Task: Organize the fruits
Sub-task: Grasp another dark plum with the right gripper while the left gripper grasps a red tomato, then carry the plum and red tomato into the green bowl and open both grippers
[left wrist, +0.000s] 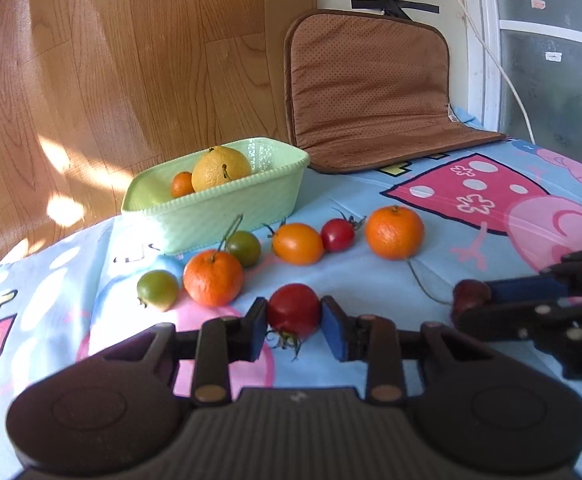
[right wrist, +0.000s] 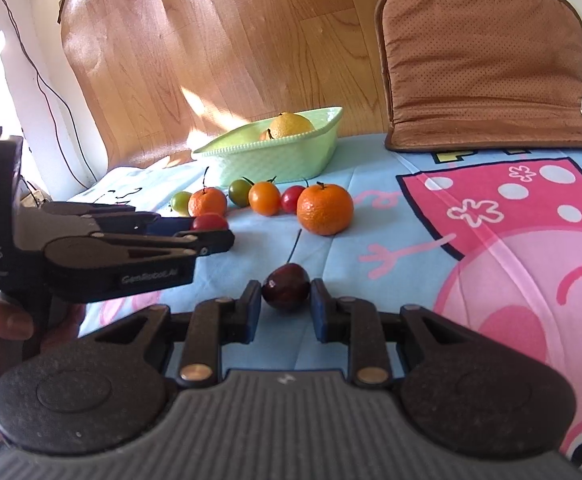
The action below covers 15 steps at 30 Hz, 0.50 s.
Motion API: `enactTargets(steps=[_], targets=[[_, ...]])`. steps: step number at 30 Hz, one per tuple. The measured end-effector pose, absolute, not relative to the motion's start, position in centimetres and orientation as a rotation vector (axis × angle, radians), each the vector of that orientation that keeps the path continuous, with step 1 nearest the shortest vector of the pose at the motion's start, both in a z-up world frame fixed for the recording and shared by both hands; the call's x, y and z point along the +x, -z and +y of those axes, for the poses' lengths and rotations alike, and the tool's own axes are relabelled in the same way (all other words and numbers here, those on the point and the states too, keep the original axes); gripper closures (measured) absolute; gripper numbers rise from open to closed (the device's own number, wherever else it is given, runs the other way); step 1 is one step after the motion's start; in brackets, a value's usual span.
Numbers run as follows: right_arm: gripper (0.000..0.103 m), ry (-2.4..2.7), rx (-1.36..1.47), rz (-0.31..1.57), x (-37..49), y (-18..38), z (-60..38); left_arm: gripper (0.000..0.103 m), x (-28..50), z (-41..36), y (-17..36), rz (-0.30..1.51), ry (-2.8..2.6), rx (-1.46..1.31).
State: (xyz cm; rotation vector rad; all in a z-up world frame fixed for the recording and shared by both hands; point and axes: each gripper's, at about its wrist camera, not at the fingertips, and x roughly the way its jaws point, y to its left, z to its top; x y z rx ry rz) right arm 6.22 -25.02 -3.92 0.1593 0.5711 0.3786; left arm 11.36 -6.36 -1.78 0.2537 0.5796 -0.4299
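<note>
Six tomatoes [left wrist: 293,311], three mandarins [left wrist: 394,233], one cherry [right wrist: 285,286], one large orange [left wrist: 221,168], one basket [left wrist: 227,212].

A red tomato [left wrist: 293,310] is sitting pinched between blue pads, and a dark cherry [right wrist: 285,287] is lying on the cloth between the other pair. Two oranges, green, orange and red tomatoes are lying beside the green basket [left wrist: 227,216], which is holding a lemon [left wrist: 221,168]
</note>
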Motion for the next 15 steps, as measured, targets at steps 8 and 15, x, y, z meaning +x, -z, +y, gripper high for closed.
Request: enactTargets(steps=[8, 15], targets=[[0.074, -0.463, 0.05, 0.554, 2.7, 3.6, -21.9, 0.074, 3.1, -3.6, 1.7, 0.553, 0.425, 0.231], [0.074, -0.47, -0.046, 0.542, 1.2, 3.9, -20.1, 0.074, 2.2, -2.7, 2.1, 0.577, 0.378, 0.202]])
